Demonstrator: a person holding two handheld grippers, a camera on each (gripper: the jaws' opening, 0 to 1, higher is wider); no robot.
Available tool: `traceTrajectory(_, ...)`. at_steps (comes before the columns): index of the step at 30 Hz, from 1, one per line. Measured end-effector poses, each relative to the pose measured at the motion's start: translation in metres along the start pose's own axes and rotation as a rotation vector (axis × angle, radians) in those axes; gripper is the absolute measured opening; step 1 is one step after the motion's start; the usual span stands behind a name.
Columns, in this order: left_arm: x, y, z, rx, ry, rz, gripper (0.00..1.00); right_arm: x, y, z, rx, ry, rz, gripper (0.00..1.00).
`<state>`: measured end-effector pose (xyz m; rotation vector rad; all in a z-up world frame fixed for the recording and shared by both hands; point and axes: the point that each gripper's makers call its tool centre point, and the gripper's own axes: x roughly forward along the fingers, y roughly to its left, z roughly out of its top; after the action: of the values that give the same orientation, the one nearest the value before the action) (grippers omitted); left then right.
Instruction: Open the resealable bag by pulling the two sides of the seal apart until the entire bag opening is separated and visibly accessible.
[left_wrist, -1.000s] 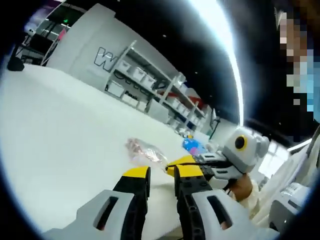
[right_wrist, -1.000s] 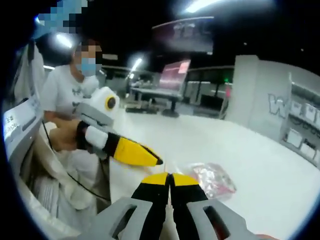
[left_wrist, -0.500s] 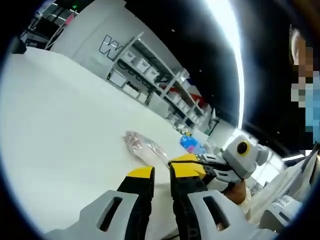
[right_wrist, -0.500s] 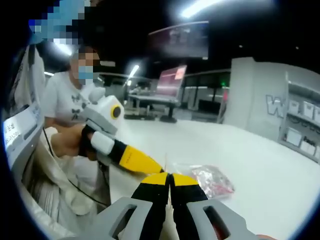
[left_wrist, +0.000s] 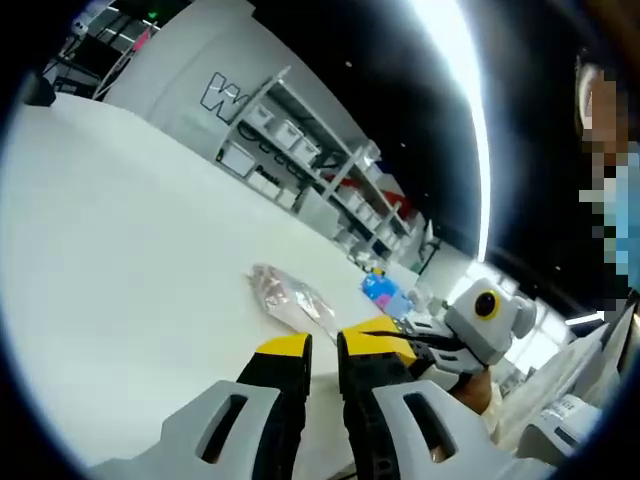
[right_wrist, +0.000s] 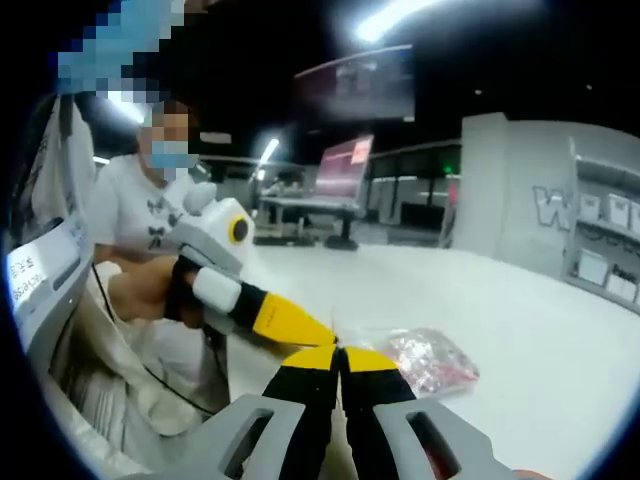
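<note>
Your left yellow-tipped gripper (left_wrist: 322, 352) stands slightly parted; your right yellow-tipped gripper (right_wrist: 339, 357) is pressed together on the edge of the clear plastic resealable bag (right_wrist: 424, 358) (pinkish contents), which lies on the wide white table (left_wrist: 120, 250). Behind, white storage shelves (left_wrist: 300, 165) line a grey wall.
</note>
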<state>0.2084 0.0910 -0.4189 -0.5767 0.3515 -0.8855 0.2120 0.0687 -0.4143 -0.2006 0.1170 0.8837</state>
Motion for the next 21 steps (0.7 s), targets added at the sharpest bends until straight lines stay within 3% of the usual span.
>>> traceTrajectory(3, 0.0002, -0.0012, -0.0015, -0.018, -0.018, -0.017, 0.02, -0.0001, -0.0002, -0.0009, 0.017, -0.004, 0.002, 0.0)
traceTrajectory(4, 0.0004, -0.0045, 0.0013, -0.047, -0.035, -0.042, 0.02, -0.0003, -0.0004, -0.0008, 0.018, -0.006, 0.001, 0.0)
traceTrajectory(21, 0.0007, -0.0087, 0.0014, -0.041, -0.019, -0.033, 0.01, -0.0016, -0.0001, 0.0012, 0.022, -0.021, 0.002, 0.0)
